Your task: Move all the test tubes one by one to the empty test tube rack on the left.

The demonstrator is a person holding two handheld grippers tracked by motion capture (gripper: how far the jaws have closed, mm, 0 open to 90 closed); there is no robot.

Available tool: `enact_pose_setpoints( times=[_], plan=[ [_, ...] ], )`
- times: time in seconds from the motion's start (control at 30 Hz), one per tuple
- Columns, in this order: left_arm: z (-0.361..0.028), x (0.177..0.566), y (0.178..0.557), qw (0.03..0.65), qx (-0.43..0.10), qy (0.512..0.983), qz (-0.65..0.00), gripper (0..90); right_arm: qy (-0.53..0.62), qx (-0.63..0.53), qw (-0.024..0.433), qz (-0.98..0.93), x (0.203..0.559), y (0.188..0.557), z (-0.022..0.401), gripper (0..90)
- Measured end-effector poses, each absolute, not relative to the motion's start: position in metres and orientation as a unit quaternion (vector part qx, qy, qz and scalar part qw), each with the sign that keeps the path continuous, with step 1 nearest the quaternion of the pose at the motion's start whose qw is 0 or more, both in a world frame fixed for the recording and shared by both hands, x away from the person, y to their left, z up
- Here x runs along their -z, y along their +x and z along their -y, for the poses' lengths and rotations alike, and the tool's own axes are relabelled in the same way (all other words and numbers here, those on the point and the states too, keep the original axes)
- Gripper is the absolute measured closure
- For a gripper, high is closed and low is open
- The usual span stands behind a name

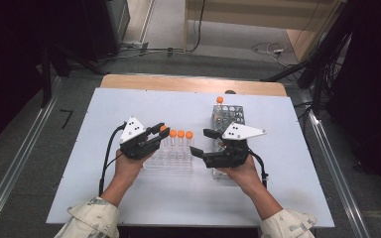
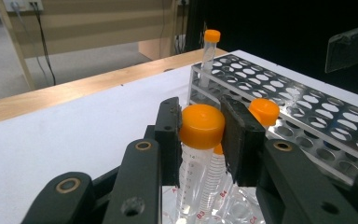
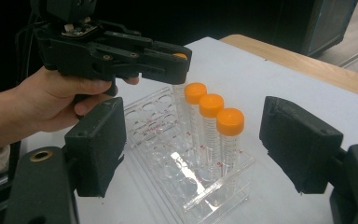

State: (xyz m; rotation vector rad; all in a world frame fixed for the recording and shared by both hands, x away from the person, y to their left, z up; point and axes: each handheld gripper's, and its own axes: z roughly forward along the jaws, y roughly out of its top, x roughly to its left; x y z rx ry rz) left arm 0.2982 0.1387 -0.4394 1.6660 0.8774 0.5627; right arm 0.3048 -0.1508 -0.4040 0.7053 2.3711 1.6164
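Note:
A clear plastic rack [image 1: 151, 161] holds a row of clear tubes with orange caps [image 1: 181, 134]. My left gripper [image 1: 161, 130] is shut on the cap of the leftmost tube [image 2: 202, 126], and the tube's lower end still reaches down into the rack. In the right gripper view, three more capped tubes [image 3: 211, 104] stand upright in the rack [image 3: 168, 177] beside the left gripper [image 3: 179, 63]. My right gripper [image 1: 202, 142] stands open just right of the rack, jaws wide apart with nothing between them.
A perforated metal rack [image 1: 228, 116] stands behind the right hand, with one orange-capped tube [image 1: 220, 99] at its far end. All of it rests on a white sheet [image 1: 129, 99] on the wooden table. Cables lie on the floor beyond.

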Motion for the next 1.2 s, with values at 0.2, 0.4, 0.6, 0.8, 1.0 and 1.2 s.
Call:
enact_pose_setpoints(
  times=[0.2,0.4,0.6,0.8,1.0,1.2],
  plan=[
    [-0.138,0.44,0.298,0.553,-0.239,0.705,-0.374,68.7,0.238,-0.545,0.092,-0.798,0.404,0.305,0.151,21.2],
    [-0.138,0.441,0.299,0.551,-0.241,0.704,-0.377,64.0,0.238,-0.546,0.092,-0.798,0.403,0.305,0.152,21.2],
    [-0.139,0.44,0.298,0.559,-0.237,0.701,-0.375,59.0,0.239,-0.546,0.093,-0.798,0.404,0.305,0.151,21.2],
    [-0.14,0.437,0.297,0.568,-0.24,0.686,-0.385,43.5,0.243,-0.547,0.102,-0.795,0.404,0.307,0.154,21.2],
    [-0.142,0.434,0.296,0.575,-0.242,0.674,-0.395,38.4,0.253,-0.545,0.128,-0.789,0.401,0.312,0.16,21.2],
    [-0.144,0.434,0.296,0.578,-0.242,0.669,-0.399,38.2,0.27,-0.54,0.164,-0.78,0.399,0.322,0.169,21.2]
  ],
)
